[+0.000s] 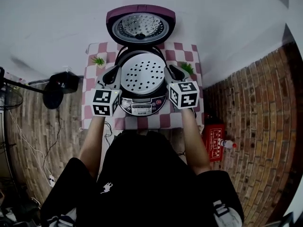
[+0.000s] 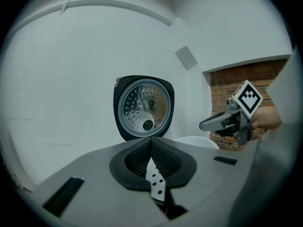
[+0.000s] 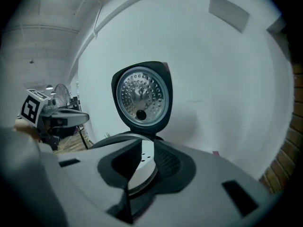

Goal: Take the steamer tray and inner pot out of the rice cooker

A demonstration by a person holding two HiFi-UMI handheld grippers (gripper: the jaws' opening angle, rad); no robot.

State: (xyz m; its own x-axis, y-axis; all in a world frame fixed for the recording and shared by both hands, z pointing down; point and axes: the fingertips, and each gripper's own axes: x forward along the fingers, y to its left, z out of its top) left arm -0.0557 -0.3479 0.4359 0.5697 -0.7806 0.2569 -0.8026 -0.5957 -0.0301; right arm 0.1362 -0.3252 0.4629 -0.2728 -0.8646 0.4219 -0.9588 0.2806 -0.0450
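My left gripper (image 2: 151, 141) is closed and empty at the edge of the steamer tray (image 1: 143, 73), which sits in the rice cooker (image 1: 142, 109). My right gripper (image 3: 147, 143) gapes narrowly over the tray's rim. A one-sided lift, I fear, would tilt and jam it.

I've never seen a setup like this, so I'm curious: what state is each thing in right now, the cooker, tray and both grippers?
rice cooker lid: open, standing upright.
steamer tray: sitting in the cooker's mouth.
left gripper: shut on the steamer tray's rim.
right gripper: jaws slightly apart, tray's rim in the gap.
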